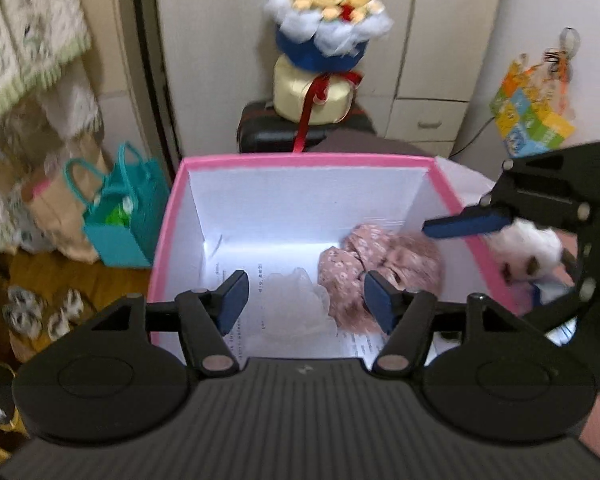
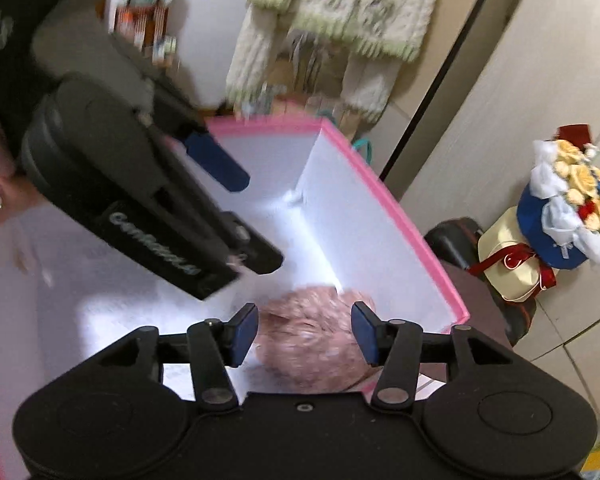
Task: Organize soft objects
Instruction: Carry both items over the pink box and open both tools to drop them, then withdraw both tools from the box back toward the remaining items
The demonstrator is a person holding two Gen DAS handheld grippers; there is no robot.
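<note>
Pink floral cloth point(image 1: 380, 268) and a white puff point(image 1: 296, 304) lie on the floor of the pink-rimmed box point(image 1: 300, 159). Left gripper point(image 1: 306, 300) and right gripper point(image 2: 305, 338) hover over it, fingers apart, nothing between them. Spotted plush pieces point(image 1: 40, 312) outside look left to go.

Readable text: almost none

Pale lettering ran along the left gripper point(image 2: 256, 220) body, too blurred to read; the box's paper sheet point(image 1: 364, 346) print was illegible.
</note>
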